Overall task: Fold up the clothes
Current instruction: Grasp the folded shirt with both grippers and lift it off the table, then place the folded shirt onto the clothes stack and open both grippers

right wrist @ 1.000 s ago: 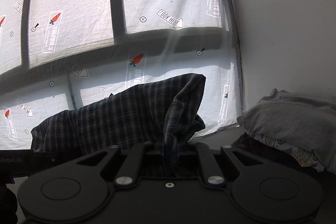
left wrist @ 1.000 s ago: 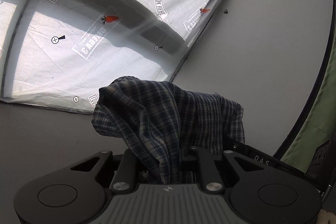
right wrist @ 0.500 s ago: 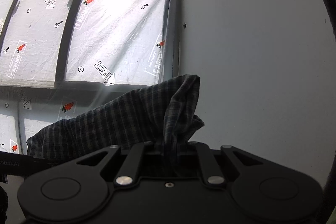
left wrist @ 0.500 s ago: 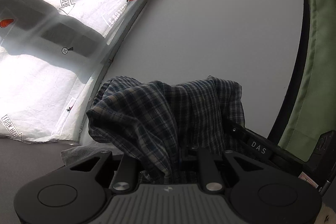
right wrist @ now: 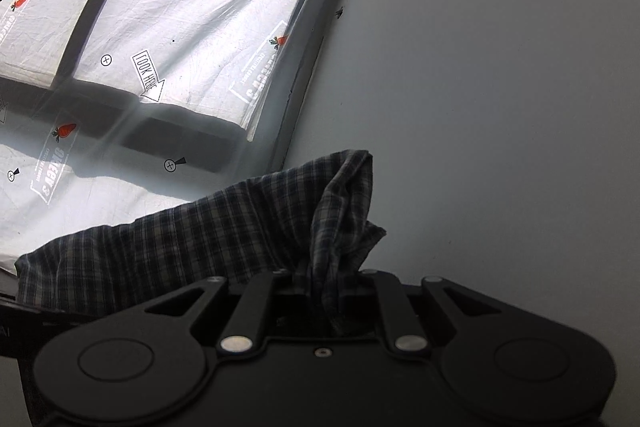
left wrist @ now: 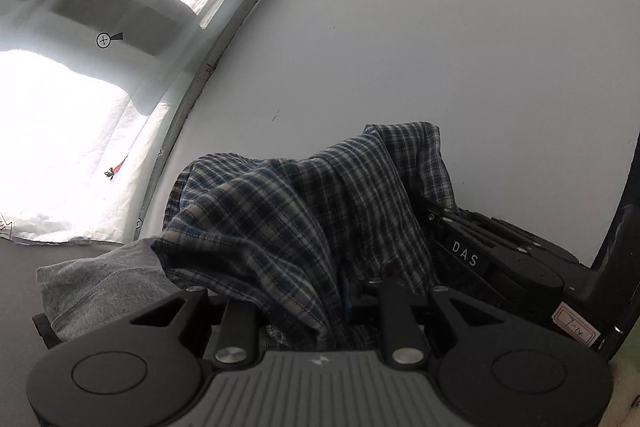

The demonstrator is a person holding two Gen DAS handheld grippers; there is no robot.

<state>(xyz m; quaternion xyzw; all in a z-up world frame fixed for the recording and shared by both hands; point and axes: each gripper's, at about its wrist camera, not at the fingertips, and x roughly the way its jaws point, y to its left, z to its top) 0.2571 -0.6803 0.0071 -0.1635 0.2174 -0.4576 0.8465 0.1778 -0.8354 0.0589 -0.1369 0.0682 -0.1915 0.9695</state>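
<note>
A dark blue and cream plaid shirt (left wrist: 304, 211) hangs bunched over my left gripper (left wrist: 320, 291), whose jaws are opening a little with the cloth still caught between them. The shirt stretches to the right onto my right gripper's black body (left wrist: 500, 259). In the right wrist view the same plaid shirt (right wrist: 200, 239) runs off to the left, and a pinched fold rises from my right gripper (right wrist: 324, 291), which is shut on it. The fingertips of both grippers are hidden by cloth. A grey garment (left wrist: 100, 283) lies folded low on the left.
A window covered with a white printed sheet (right wrist: 180, 27) fills the left, also bright in the left wrist view as the window sheet (left wrist: 60, 107). A plain grey wall (left wrist: 440, 47) stands ahead. A dark post (left wrist: 616, 267) and a strip of green fabric sit at the far right.
Both views have swung from the window toward the plain wall, with the shirt still carried between the grippers. The grey garment has come into the left view. The right view has tilted.
</note>
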